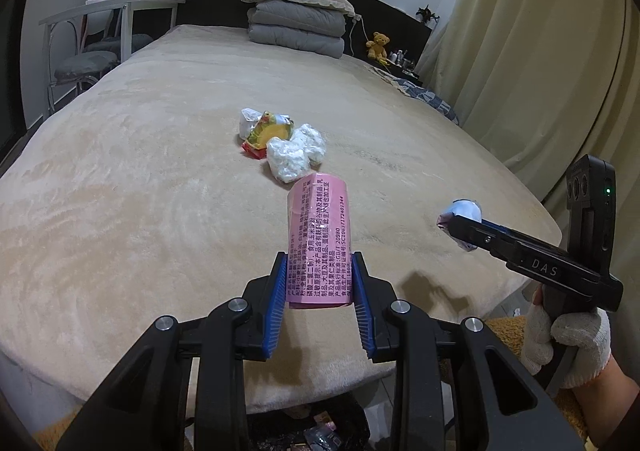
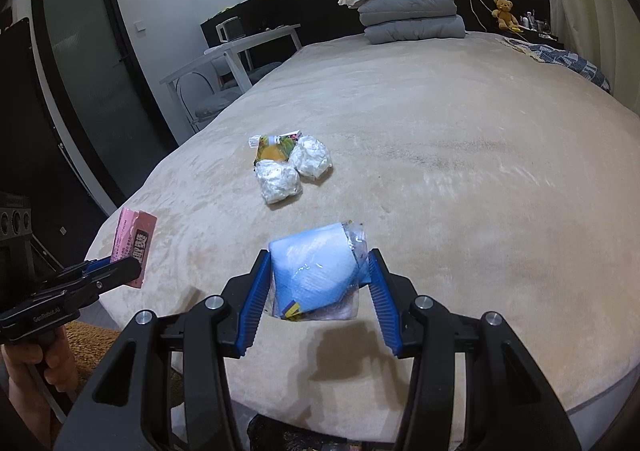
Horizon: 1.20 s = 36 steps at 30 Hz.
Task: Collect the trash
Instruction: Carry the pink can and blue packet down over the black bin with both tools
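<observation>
Clearly, a pink wrapper [image 1: 319, 241] was pinched flat by the left gripper [image 1: 319, 283] above the bed [image 1: 140, 191], and a blue packet [image 2: 316, 271] was clamped by the right gripper [image 2: 318, 291]. Both were judged light and crushable. Only the left view showed the bin [image 1: 312, 431] contents below.
</observation>
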Each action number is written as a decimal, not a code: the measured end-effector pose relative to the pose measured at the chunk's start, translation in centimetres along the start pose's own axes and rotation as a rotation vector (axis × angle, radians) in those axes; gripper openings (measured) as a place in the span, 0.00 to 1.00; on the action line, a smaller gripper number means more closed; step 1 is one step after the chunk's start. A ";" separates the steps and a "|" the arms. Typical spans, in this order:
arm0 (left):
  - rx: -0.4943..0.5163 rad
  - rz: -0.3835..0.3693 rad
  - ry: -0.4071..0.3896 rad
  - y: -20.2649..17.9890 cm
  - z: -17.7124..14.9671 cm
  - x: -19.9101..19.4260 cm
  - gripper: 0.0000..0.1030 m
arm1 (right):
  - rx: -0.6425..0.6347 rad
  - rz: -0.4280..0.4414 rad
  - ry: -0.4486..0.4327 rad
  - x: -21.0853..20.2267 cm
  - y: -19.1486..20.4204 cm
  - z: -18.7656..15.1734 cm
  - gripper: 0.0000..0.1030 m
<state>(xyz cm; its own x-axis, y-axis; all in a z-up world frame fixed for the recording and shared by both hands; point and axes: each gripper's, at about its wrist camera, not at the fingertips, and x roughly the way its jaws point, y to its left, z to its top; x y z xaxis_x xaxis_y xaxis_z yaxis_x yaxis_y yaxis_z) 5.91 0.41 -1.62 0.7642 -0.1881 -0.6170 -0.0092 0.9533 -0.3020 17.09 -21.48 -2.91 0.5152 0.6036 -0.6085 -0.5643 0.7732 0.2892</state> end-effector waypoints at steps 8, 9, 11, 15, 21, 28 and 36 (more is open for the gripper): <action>0.020 -0.028 0.001 -1.4 -2.8 -1.1 0.28 | 0.019 0.041 0.012 -1.7 1.5 -3.4 0.48; 0.019 -0.029 0.006 -1.5 -3.2 -1.1 0.28 | 0.018 0.048 0.017 -1.9 1.8 -4.0 0.48; 0.015 -0.032 0.016 -1.7 -4.0 -1.2 0.28 | 0.017 0.057 0.024 -2.1 2.2 -4.7 0.48; 0.015 -0.041 0.032 -2.3 -5.5 -1.4 0.28 | 0.015 0.073 0.037 -2.6 2.9 -6.0 0.48; 0.006 -0.055 0.057 -2.8 -7.6 -1.7 0.28 | 0.025 0.086 0.061 -3.1 3.5 -7.7 0.48; -0.005 -0.073 0.096 -3.3 -9.7 -1.8 0.28 | 0.041 0.109 0.101 -3.3 3.5 -9.3 0.48; -0.035 -0.087 0.169 -3.0 -11.8 -0.9 0.28 | 0.050 0.125 0.184 -2.7 3.4 -10.9 0.48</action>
<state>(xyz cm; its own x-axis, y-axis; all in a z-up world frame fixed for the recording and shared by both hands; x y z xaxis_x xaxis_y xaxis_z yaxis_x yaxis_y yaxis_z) -2.33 -5.07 -8.70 0.6438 -0.3097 -0.6997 0.0277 0.9233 -0.3832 6.71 -22.59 -8.35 0.3147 0.6530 -0.6889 -0.5810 0.7064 0.4042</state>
